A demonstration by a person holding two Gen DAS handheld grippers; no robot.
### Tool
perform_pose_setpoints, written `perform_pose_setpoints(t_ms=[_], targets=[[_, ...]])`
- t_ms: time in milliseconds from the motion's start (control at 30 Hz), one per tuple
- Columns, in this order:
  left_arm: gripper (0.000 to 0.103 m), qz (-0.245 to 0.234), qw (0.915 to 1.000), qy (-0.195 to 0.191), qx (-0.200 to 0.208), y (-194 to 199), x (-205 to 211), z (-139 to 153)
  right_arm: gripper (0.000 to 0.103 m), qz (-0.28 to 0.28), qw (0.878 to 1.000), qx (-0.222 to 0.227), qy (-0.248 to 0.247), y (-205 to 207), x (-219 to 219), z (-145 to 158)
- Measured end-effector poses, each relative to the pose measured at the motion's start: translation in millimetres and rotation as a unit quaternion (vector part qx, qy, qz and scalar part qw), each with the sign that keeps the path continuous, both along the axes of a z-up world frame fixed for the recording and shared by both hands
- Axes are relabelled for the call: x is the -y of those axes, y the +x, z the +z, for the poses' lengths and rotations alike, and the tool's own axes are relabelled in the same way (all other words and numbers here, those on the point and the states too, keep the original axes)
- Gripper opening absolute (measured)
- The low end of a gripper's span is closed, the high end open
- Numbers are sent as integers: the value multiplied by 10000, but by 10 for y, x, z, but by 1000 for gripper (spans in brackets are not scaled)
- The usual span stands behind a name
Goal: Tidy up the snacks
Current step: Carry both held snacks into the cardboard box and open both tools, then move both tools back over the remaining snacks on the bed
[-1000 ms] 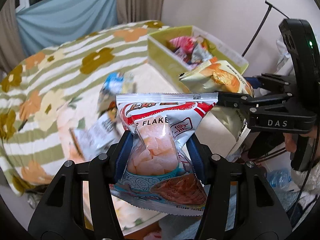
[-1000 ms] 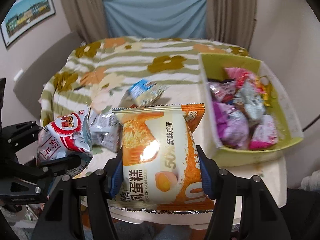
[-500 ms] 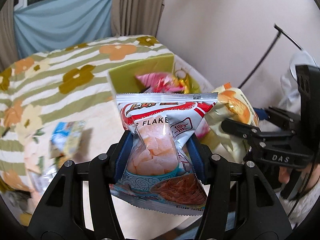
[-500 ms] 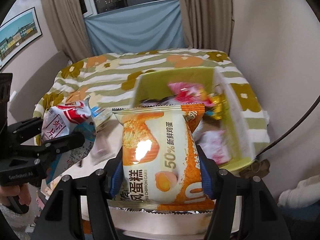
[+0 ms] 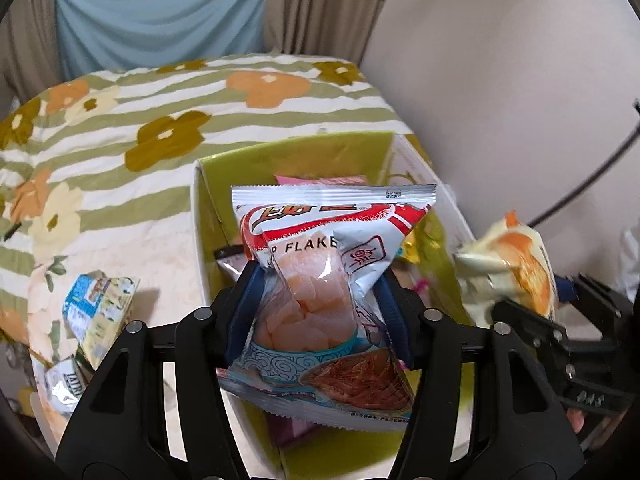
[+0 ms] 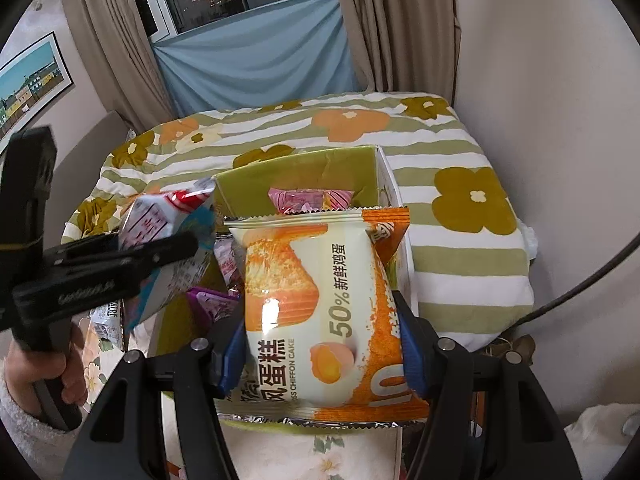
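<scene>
Two claws over green box (image 5: pixel 208 200): left claw (image 5: pixel 320 312) jaws opening, shrimp flakes bag (image 5: pixel 328 280) still between pads; right claw (image 6: pixel 320 352) clamps chiffon cake pack (image 6: pixel 320 300), box just ahead.

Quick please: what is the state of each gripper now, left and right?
Left gripper: jaws opening, the shrimp flakes bag is between the pads, above the green box.
Right gripper: closed on the chiffon cake pack.

Box (image 5: pixel 296 152) contents mostly hidden behind flake bag (image 5: pixel 320 280); cake packet (image 5: pixel 516 264) blurred.
</scene>
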State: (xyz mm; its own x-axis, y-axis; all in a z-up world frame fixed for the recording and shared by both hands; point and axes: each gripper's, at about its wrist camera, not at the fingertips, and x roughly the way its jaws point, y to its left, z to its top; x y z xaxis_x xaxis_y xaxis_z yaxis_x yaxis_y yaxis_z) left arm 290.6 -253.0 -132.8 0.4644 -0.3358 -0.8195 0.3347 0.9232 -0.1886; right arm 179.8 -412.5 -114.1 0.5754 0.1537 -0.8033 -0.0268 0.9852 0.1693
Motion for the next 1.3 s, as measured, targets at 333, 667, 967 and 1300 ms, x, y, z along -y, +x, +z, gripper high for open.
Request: perform_pose_setpoints(t_ms=[333, 667, 967, 1300], targets=[[102, -8, 9999, 11, -156, -39, -190, -96, 59, -200, 9994, -162, 217, 206, 66, -99], [102, -54, 9999, -108, -6, -200, -398, 90, 59, -477, 9982, -201, 307, 382, 90, -95], [102, -156, 9998, -71, 96, -303, -394, 139, 88, -609, 9975, -22, 367, 454, 99, -94], [102, -104, 9998, -112, 131, -448, -371, 161, 100, -497, 9981, 260, 259, 228, 101, -11]])
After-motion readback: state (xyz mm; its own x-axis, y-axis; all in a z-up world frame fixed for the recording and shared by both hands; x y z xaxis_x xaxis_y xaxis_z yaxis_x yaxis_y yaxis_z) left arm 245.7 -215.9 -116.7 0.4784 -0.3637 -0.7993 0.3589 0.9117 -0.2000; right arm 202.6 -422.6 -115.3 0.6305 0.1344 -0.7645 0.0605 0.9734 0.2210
